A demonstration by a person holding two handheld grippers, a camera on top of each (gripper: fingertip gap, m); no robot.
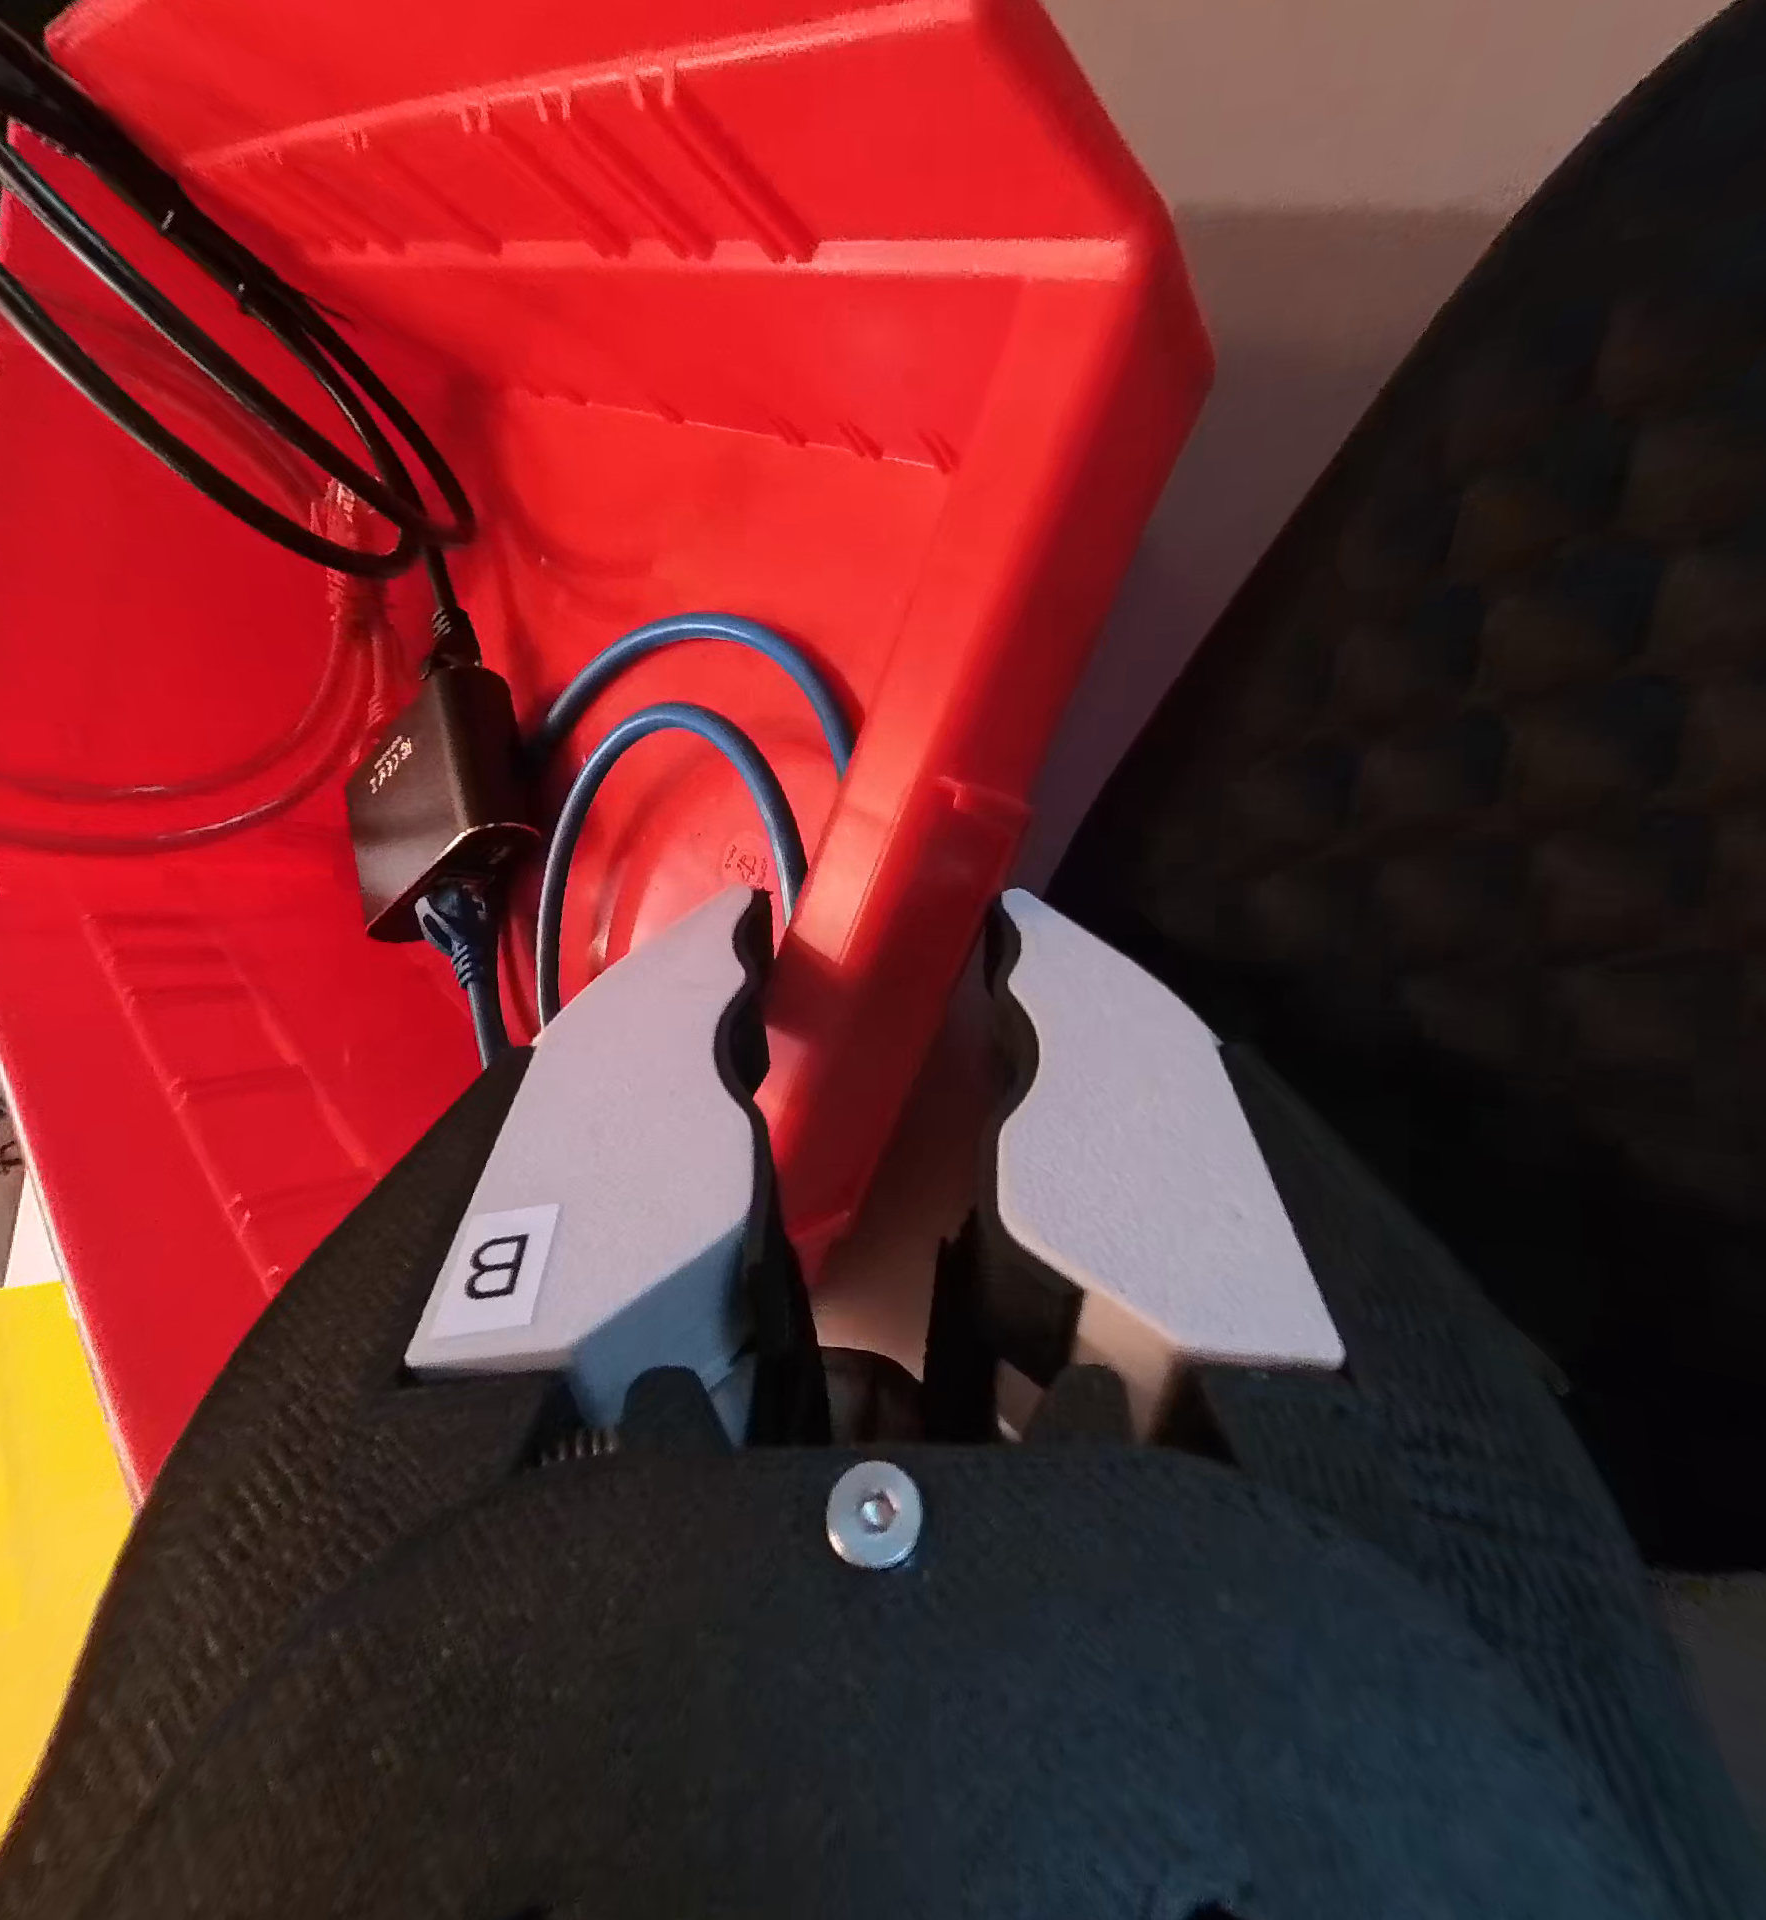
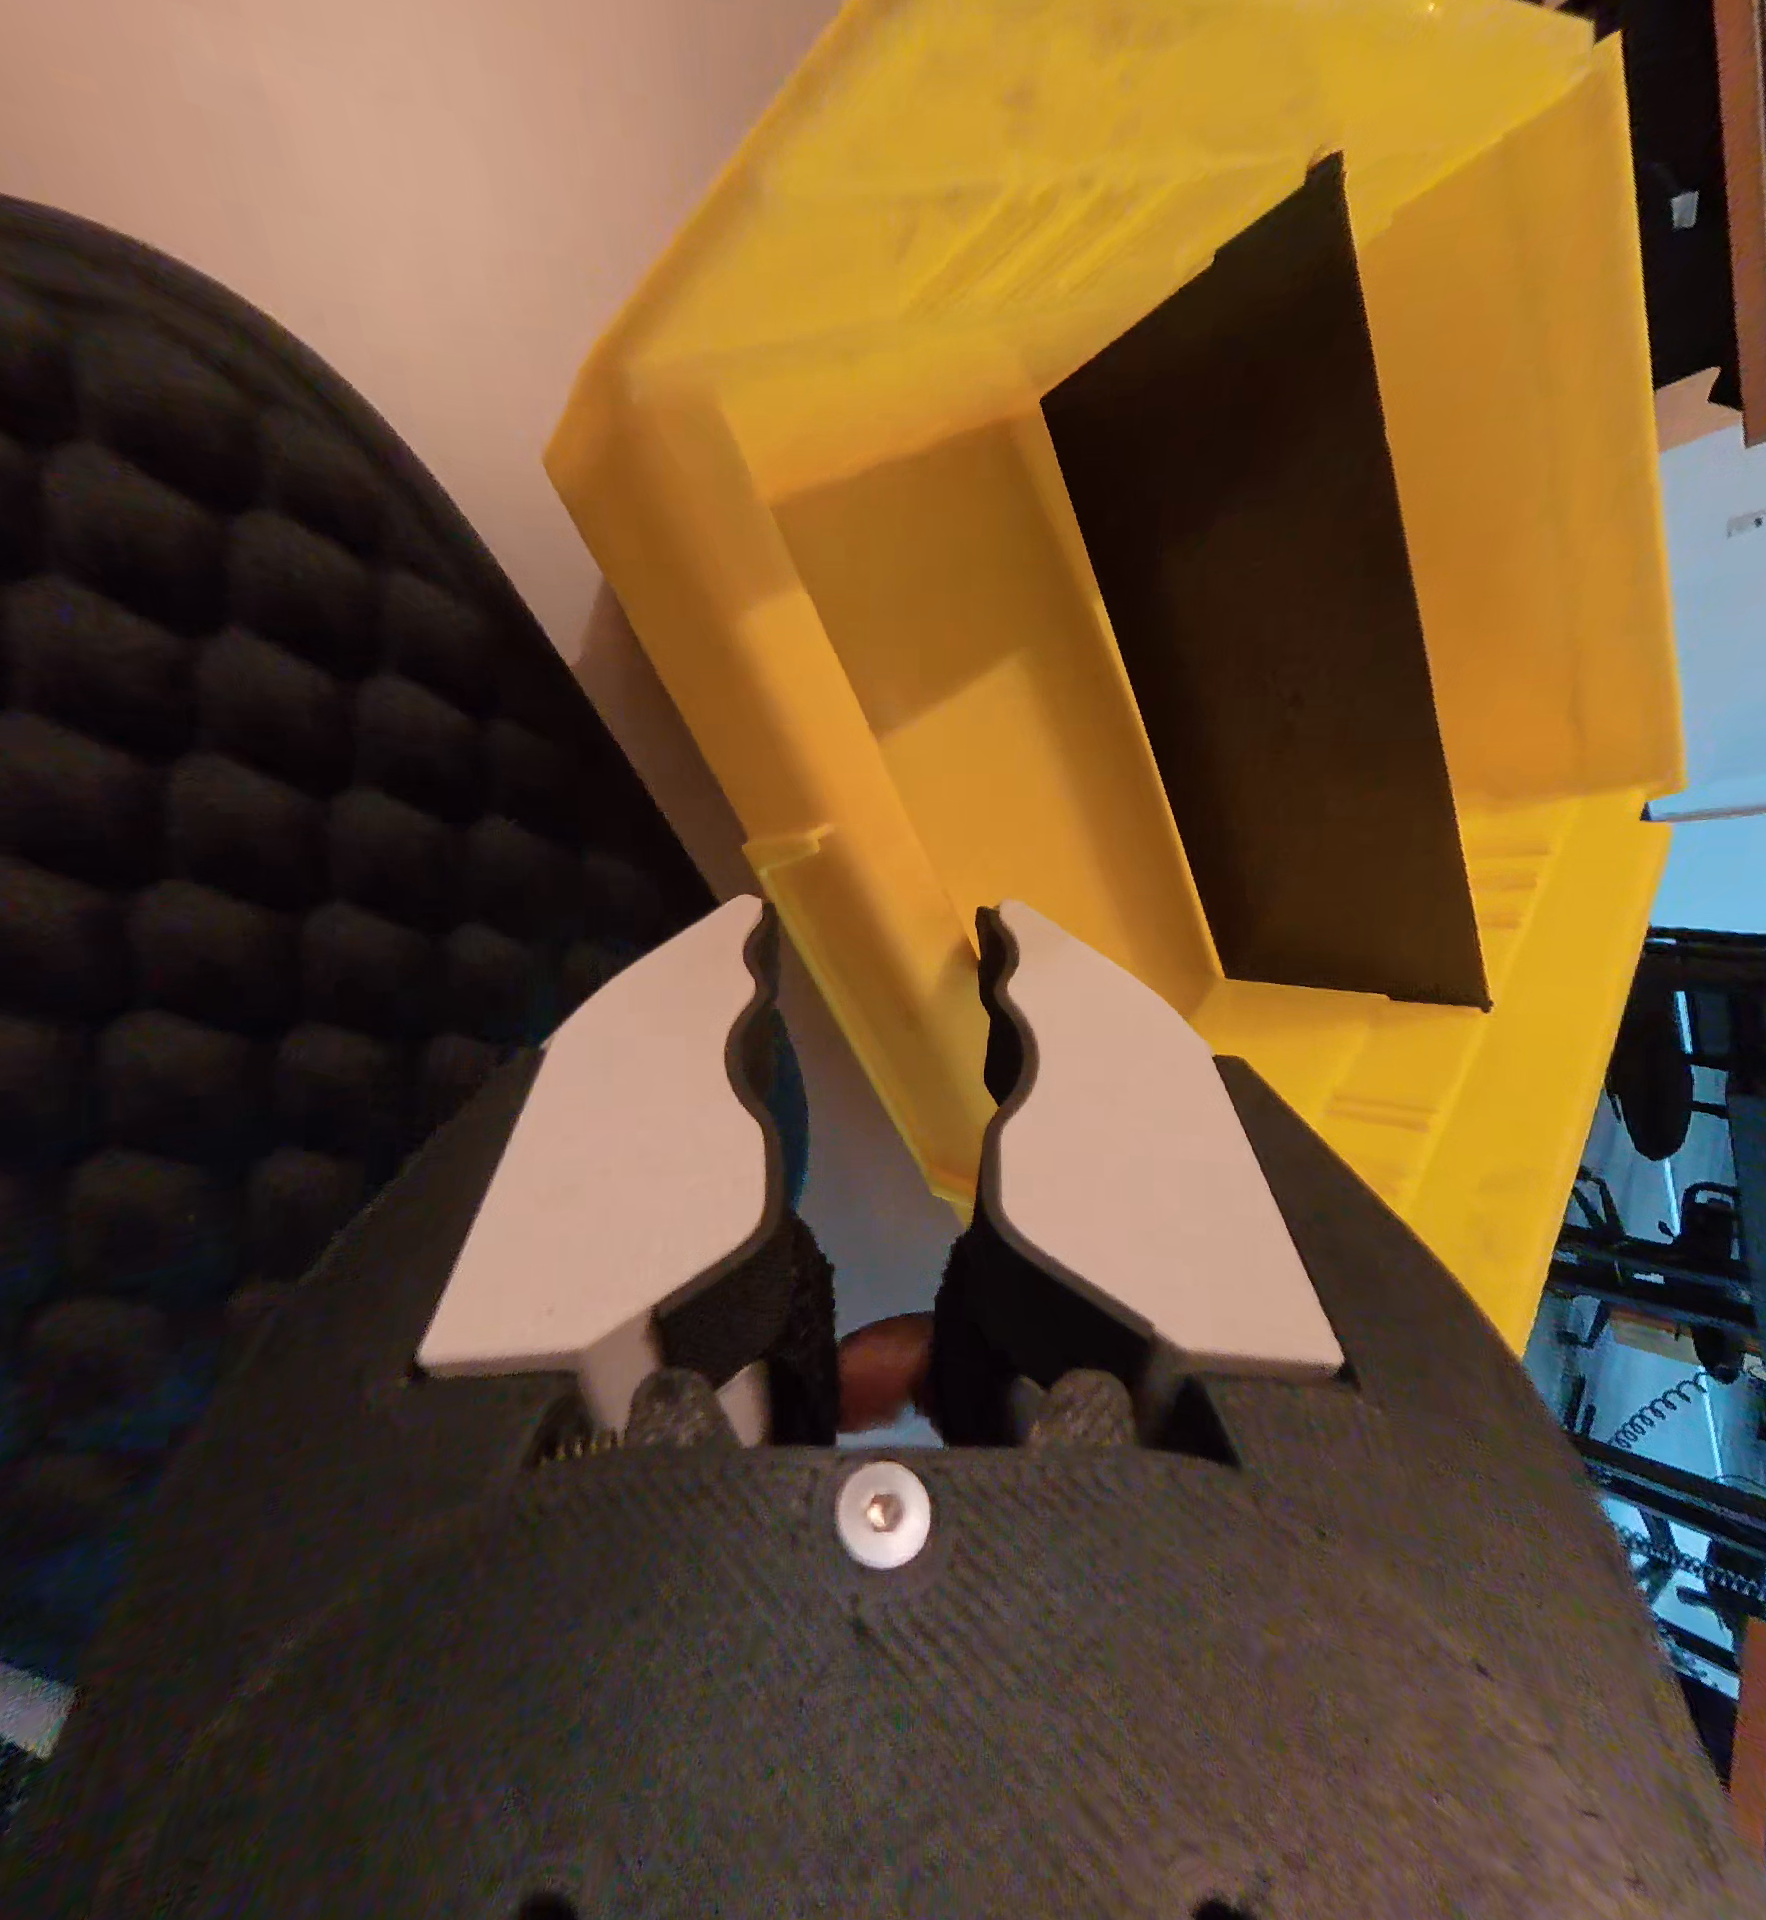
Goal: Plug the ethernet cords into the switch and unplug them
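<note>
The left gripper (image 1: 874,914) is spread, its fingers straddling the near wall of the red bin (image 1: 650,416). Inside the bin, just past that wall, lies a looped blue cord (image 1: 588,790), plugged into a small black box (image 1: 432,790), likely the switch; black cords (image 1: 183,343) coil beyond. The cords look light and springy; the stiff plug is probably the place to pinch. The right gripper (image 2: 874,920), also spread, straddles the yellow bin's (image 2: 962,520) wall, well outside the red bin; dark foam (image 2: 183,727) is alongside.
</note>
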